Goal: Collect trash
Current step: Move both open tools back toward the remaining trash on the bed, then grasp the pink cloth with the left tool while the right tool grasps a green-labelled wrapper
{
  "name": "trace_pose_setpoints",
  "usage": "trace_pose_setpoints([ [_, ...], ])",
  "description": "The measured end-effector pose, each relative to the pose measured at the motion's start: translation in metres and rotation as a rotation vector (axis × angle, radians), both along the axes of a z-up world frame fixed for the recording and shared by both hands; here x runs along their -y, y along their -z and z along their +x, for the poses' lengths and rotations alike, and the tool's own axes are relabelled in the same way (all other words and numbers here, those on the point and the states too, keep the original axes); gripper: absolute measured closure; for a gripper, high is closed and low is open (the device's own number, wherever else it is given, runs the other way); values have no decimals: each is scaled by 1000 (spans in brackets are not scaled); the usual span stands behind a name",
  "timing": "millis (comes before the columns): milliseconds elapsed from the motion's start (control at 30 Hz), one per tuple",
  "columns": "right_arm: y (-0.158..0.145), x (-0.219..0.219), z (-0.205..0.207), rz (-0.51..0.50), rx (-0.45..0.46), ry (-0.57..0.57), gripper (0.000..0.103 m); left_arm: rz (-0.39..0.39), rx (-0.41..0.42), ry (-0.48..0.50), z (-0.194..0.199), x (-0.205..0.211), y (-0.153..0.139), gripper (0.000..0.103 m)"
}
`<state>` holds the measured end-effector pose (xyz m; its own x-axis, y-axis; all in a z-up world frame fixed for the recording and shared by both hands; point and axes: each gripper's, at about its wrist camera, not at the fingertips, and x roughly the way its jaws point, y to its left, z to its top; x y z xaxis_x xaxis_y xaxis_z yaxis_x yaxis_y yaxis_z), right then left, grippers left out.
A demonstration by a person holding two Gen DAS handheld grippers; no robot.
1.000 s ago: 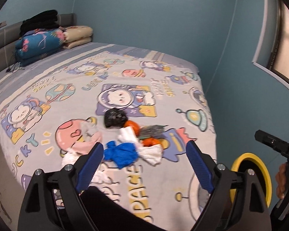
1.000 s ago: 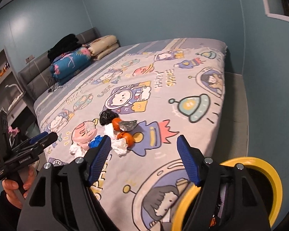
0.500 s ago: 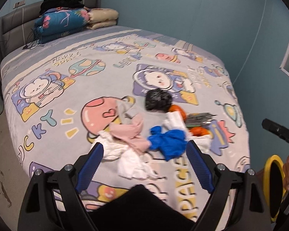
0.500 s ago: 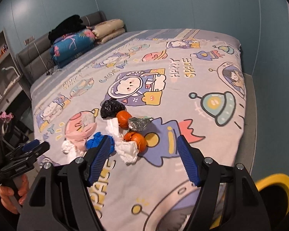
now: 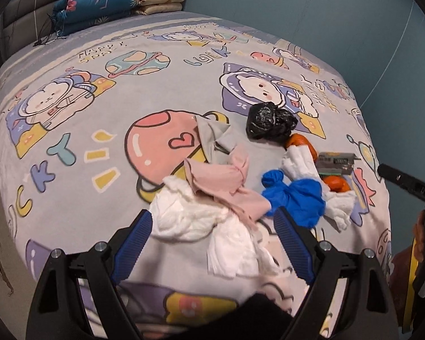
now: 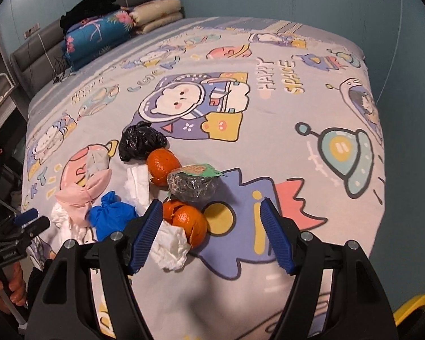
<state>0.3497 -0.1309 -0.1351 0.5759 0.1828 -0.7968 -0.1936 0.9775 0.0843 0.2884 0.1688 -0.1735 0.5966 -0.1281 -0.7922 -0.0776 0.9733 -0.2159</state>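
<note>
Trash pile (image 6: 144, 192) on the bed (image 6: 297, 170): white tissues, blue glove, pink cloth, black bag, orange peels, crinkly wrapper. Left gripper (image 5: 212, 243) and right gripper (image 6: 209, 232) fingers wide open, holding nothing. Closer to the pile and lower than a second ago.

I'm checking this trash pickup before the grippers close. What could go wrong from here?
The open left gripper lines up with white tissue overlapped by a pink cloth, so it may grab both. The open right gripper is near round orange peels; these might roll or split apart.
</note>
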Motion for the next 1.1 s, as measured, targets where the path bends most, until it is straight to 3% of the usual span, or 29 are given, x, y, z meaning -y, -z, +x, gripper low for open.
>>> trace_pose_setpoints([
  [167, 12, -10, 12, -49, -11, -23, 35, 20, 4, 18, 24, 2, 0, 19],
  [367, 18, -13, 27, -14, -32, -28, 32, 29, -17, 54, 47, 9, 5, 19],
  [500, 23, -20, 37, -42, -35, -44, 29, 51, -33, 84, 59, 17, 10, 19],
  [633, 33, -25, 50, -25, -75, -49, 29, 18, -70, 86, 70, 17, 20, 21],
  [800, 43, -33, 63, -36, -108, -56, 37, 1, -110, 101, 77, 19, 32, 42],
  [933, 50, -33, 69, -34, -128, -49, 49, 1, -141, 115, 78, 20, 40, 58],
  [1000, 52, -33, 70, -37, -132, -45, 56, -2, -144, 130, 77, 22, 43, 71],
  [1100, 54, -33, 70, -37, -140, -40, 68, 16, -137, 150, 75, 28, 43, 81],
])
